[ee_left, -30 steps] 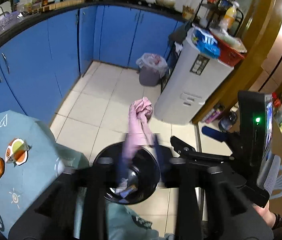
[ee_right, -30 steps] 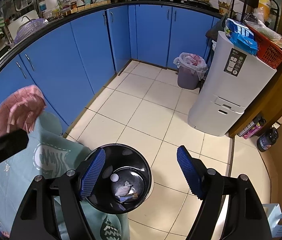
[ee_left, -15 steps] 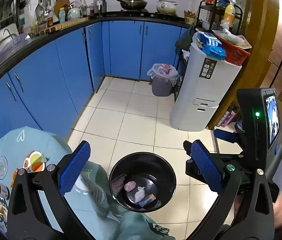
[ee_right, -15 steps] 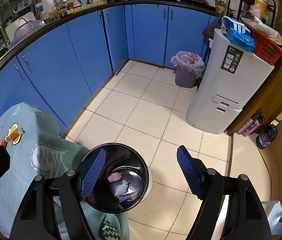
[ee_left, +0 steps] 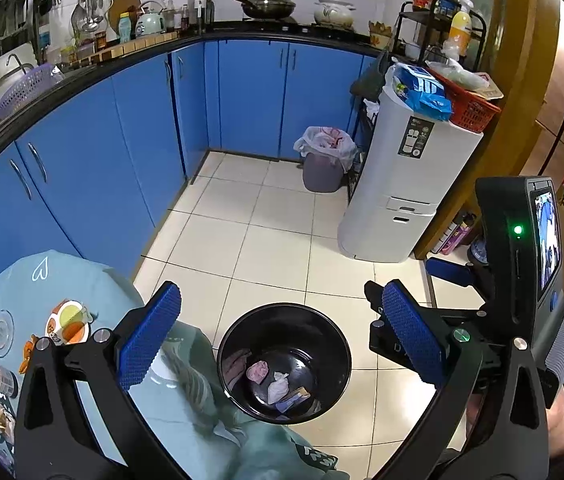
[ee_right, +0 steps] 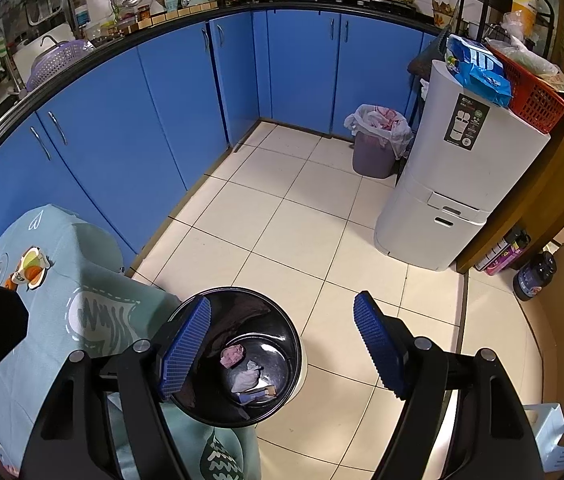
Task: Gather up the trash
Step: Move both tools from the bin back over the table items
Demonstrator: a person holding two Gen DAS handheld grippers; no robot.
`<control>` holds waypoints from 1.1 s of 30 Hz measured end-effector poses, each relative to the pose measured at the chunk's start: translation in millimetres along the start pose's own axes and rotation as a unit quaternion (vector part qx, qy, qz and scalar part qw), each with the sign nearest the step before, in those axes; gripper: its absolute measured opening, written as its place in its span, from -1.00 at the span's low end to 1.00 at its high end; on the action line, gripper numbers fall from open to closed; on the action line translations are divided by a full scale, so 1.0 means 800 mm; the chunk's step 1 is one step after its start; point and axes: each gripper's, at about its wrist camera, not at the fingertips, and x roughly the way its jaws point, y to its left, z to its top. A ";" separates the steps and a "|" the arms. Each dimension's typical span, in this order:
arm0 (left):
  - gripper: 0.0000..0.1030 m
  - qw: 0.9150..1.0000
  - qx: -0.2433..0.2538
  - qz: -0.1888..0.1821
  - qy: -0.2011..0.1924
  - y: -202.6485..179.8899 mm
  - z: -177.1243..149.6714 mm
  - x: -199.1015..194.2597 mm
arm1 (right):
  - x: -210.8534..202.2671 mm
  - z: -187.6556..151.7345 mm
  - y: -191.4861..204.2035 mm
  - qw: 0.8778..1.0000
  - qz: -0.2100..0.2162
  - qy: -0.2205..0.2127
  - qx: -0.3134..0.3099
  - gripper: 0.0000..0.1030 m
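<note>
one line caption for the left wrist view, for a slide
Open left tool above the black bin holding pink and white scraps.

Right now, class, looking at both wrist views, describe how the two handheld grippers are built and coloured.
Both the left gripper and the right gripper have matte black, angular finger arms joined with silver rivets. Each finger ends in a blue pad with a fine knurled texture. In the left wrist view, the right gripper's body carries a black upright unit with a green light and a small lit screen.
</note>
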 end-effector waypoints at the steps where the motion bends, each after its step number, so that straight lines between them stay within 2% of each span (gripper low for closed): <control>1: 0.93 1.000 -0.001 -0.001 0.000 0.001 0.000 0.000 | 0.000 0.000 0.000 1.000 0.001 0.000 0.000 0.41; 7: 0.93 1.000 -0.016 0.003 0.002 0.013 0.001 0.000 | -0.001 0.005 0.017 1.000 0.008 -0.001 -0.014 0.41; 11: 0.93 0.999 -0.045 0.015 0.001 0.042 -0.001 -0.005 | -0.002 0.010 0.046 0.999 0.017 -0.008 -0.036 0.41; 16: 0.93 0.994 -0.088 0.059 -0.002 0.100 -0.019 -0.020 | 0.002 0.018 0.099 0.996 0.037 -0.015 -0.074 0.41; 19: 0.93 0.989 -0.121 0.088 0.002 0.144 -0.039 -0.030 | 0.007 0.019 0.143 0.993 0.052 -0.015 -0.103 0.41; 27: 0.93 0.964 -0.203 0.171 0.017 0.259 -0.109 -0.064 | 0.026 0.012 0.266 0.980 0.094 -0.009 -0.174 0.41; 33: 0.93 0.934 -0.272 0.228 0.042 0.342 -0.181 -0.085 | 0.046 0.010 0.341 0.972 0.113 -0.004 -0.208 0.41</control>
